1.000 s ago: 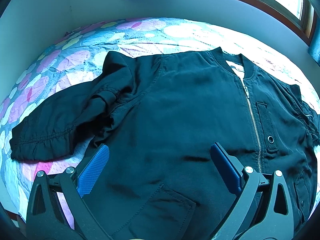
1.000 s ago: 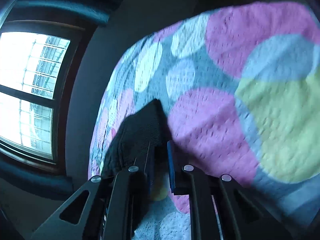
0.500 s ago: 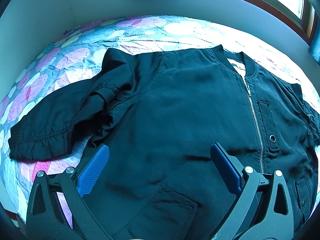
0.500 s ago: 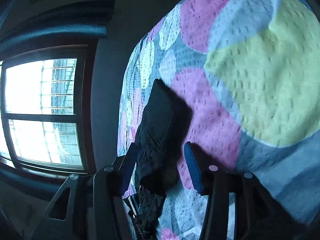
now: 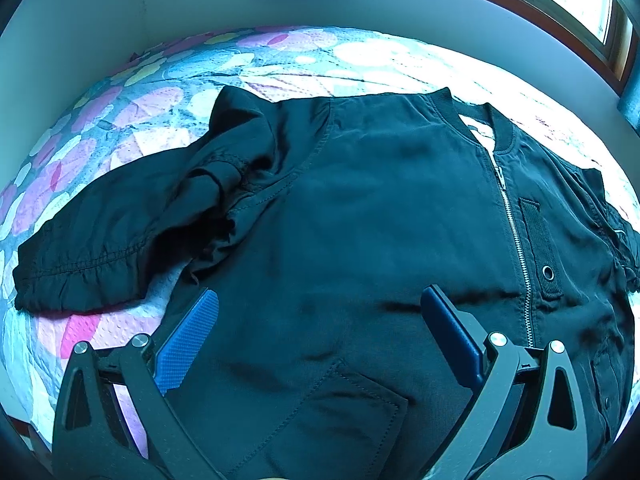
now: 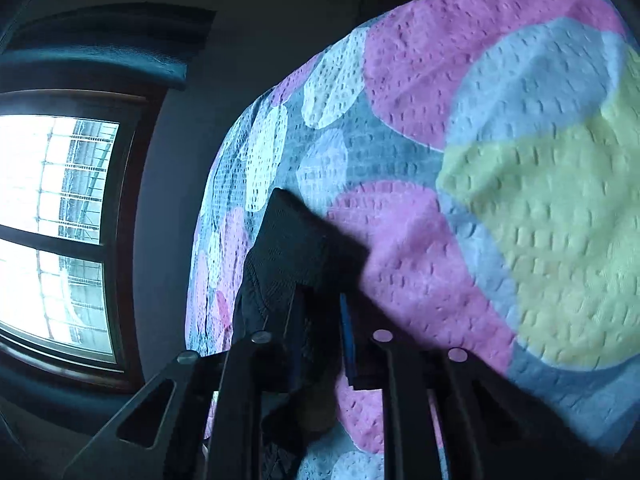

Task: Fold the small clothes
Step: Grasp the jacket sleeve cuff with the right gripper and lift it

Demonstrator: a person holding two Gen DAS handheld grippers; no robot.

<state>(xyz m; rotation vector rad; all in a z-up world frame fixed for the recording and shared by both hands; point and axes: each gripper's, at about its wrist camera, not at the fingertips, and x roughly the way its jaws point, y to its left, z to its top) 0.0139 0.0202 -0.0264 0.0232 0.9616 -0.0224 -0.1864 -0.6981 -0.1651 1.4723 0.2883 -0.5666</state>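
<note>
A small black zip-up jacket (image 5: 380, 216) lies front up on the bed, collar toward the window, its left sleeve (image 5: 120, 232) bunched and lying out to the left. My left gripper (image 5: 320, 312) hovers open and empty over the jacket's lower front, blue pads wide apart. In the right wrist view my right gripper (image 6: 320, 300) is shut on a black ribbed edge of the jacket (image 6: 292, 240), lifted off the bedspread.
The bed is covered by a quilt with pink, yellow and pale blue circles (image 5: 132, 112), also seen in the right wrist view (image 6: 520, 184). A white wall and wood-framed window (image 5: 568, 4) stand behind the bed. A window (image 6: 56, 220) is left of the right gripper.
The right gripper was shut on the fabric, opened half a second ago, and has now closed on the jacket edge again. The left gripper has barely moved.
</note>
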